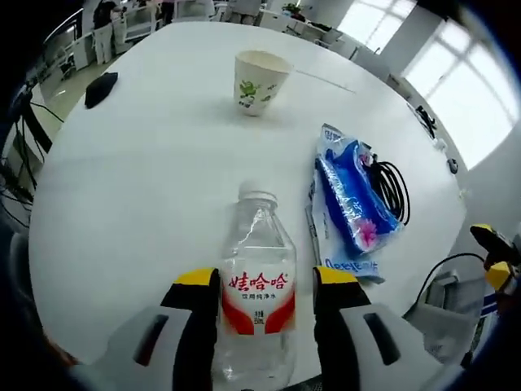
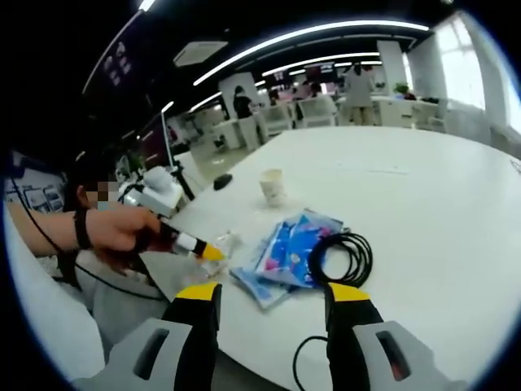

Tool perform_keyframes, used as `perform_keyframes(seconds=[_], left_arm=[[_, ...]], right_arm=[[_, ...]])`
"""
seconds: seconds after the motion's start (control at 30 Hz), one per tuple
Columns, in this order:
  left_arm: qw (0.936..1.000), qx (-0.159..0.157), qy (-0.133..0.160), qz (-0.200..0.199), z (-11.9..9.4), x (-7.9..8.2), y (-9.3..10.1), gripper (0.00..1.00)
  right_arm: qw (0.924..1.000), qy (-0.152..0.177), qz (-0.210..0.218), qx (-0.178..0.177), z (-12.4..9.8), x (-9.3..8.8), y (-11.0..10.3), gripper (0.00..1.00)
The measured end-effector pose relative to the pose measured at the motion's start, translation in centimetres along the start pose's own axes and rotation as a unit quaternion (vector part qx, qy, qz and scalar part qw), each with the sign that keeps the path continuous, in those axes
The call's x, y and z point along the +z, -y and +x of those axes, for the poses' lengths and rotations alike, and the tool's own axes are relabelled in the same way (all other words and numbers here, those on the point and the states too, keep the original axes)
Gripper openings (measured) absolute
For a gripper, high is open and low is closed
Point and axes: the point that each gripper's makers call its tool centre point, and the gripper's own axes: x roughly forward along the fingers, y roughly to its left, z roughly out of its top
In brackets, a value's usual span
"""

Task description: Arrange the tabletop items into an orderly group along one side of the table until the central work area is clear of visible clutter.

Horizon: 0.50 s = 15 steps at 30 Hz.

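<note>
In the left gripper view, the left gripper (image 1: 266,297) brackets a clear water bottle (image 1: 257,285) at the near edge of the white surface (image 1: 146,163); its jaws appear closed on the label. A paper cup (image 1: 259,81) stands mid-surface, a blue tissue pack (image 1: 350,195) lies beside a coiled black cable (image 1: 391,187).

In the right gripper view, the right gripper (image 2: 273,305) hangs open and empty above the edge. Judging by this, the bottle is being placed; the cup likely needs gathering next.

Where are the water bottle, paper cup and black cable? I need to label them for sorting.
water bottle (image 1: 257,281), left gripper view, on its red label.
paper cup (image 1: 259,81), left gripper view, on its printed side.
black cable (image 2: 346,257), right gripper view, on the coil's loop.
</note>
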Motion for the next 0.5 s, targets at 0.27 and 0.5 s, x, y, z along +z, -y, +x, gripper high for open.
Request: perform_keyframes(seconds=[0.27, 0.5], left_arm=[[0.9999, 0.003, 0.009, 0.006, 1.1, -0.1, -0.7, 0.40], [0.9996, 0.012, 0.024, -0.002, 0.3, -0.3, -0.9, 0.39]], right_arm=[[1.0000, -0.004, 0.001, 0.003, 0.2, -0.1, -0.4, 0.51], [1.0000, -0.002, -0.001, 0.007, 0.7, 0.3, -0.5, 0.51]])
